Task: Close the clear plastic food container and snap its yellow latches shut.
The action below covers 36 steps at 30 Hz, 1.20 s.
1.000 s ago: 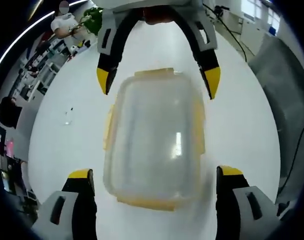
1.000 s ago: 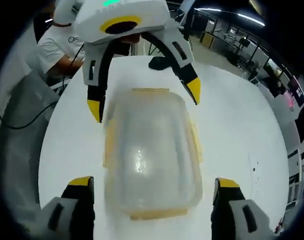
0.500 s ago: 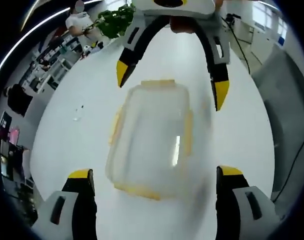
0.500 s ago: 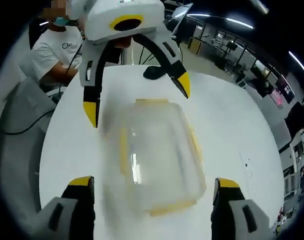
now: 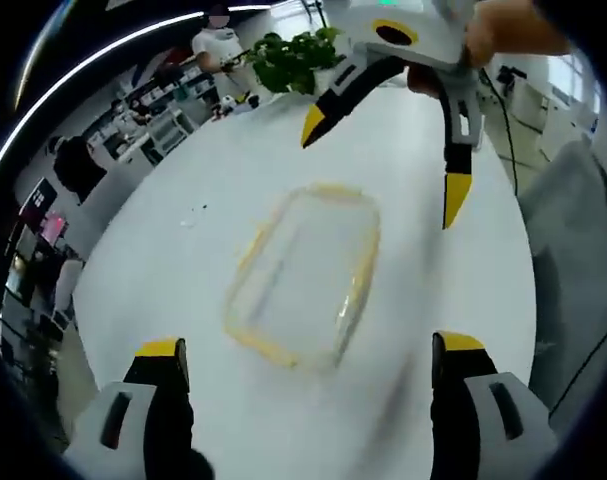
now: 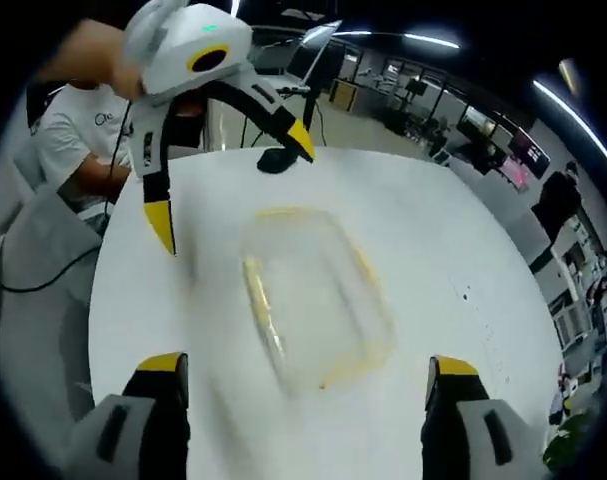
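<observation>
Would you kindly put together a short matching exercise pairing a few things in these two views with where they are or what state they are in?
Things:
1. clear plastic food container
2. left tongs
3. right tongs
4. potted green plant

Places or states:
A. at the far edge of the white table, beyond the container
B. lying on the table, held by nothing
C. open, also seen across the container in the right gripper view
D. open, also seen across the container in the left gripper view

Pairs: 1-B, 2-C, 3-D, 4-A
</observation>
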Each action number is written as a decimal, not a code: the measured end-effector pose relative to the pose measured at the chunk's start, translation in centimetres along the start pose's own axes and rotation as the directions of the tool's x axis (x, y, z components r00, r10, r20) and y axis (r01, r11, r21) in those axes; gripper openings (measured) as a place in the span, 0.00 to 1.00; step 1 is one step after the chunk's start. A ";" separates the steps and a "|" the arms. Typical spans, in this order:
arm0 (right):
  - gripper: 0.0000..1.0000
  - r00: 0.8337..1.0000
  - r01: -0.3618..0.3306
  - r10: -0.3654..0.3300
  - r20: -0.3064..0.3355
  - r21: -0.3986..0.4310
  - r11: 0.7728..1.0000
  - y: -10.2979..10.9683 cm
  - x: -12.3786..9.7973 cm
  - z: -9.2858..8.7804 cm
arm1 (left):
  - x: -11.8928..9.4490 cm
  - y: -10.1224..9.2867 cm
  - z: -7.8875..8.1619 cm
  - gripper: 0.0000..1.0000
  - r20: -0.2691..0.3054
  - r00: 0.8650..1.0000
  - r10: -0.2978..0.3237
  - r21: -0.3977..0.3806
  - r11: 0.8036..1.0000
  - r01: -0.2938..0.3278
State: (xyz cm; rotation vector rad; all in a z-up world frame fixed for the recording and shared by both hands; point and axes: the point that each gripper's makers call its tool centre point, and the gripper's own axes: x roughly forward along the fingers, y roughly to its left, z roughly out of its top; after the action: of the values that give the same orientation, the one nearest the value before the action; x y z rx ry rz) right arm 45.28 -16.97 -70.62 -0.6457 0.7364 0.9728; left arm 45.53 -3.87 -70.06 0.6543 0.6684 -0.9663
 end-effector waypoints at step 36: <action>0.99 0.940 0.158 -0.245 0.240 0.330 0.931 10.4 -12.3 -5.7 | -12.1 -9.8 -5.3 0.97 0.116 0.970 0.215 -0.256 0.950 -0.180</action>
State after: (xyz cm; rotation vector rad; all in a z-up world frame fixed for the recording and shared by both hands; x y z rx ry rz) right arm 30.00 -23.04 -65.87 -0.2963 0.5426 0.7175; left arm 30.70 2.26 -66.16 0.4210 0.5712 -0.7222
